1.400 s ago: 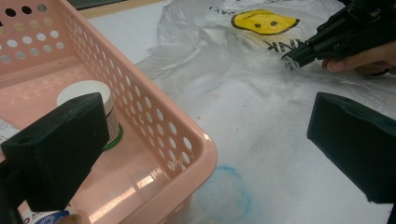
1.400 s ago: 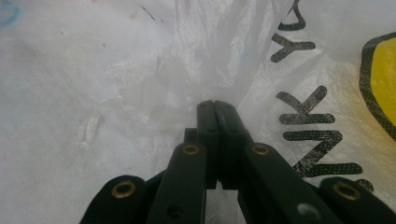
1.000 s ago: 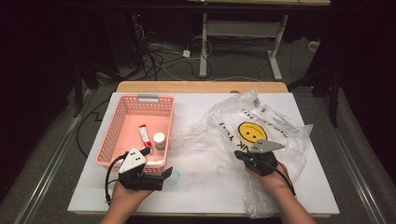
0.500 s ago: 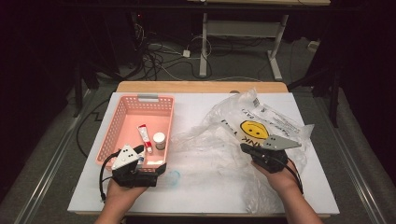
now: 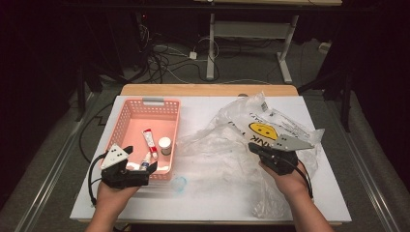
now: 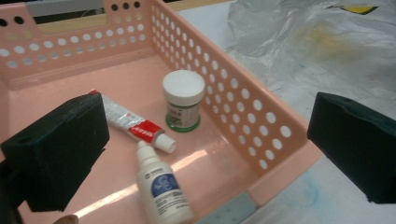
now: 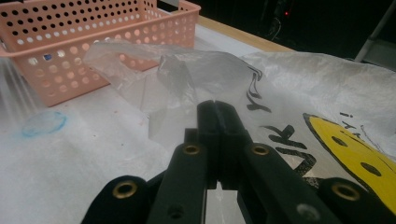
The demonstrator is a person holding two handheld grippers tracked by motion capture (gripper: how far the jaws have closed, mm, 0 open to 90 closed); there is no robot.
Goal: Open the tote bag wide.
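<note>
A pink perforated basket [image 5: 150,102] stands on the table's left half. It holds a red-and-white tube [image 5: 149,141], a white jar [image 5: 165,145] and a small dropper bottle [image 5: 145,160]. My left gripper [image 5: 141,158] hovers open over the basket's near right corner. In the left gripper view [image 6: 205,121] its jaws stand wide apart, either side of the basket wall [image 6: 243,107], above the tube [image 6: 135,126], jar [image 6: 183,100] and bottle [image 6: 161,186]. A crumpled clear plastic bag [image 5: 232,140] with a yellow smiley lies at the right. My right gripper [image 5: 252,146] is shut on a fold of the bag [image 7: 201,74], which rises from its tips [image 7: 217,105].
A blue smudge [image 5: 179,183] marks the white table top just past the basket's near right corner. The bag spreads over most of the right half, down to the near edge. A wooden strip [image 5: 208,90] runs along the far edge, with cables and desk legs beyond.
My left gripper has shifted left along the basket's near end. The right gripper has risen a little with the bag fold in it.
</note>
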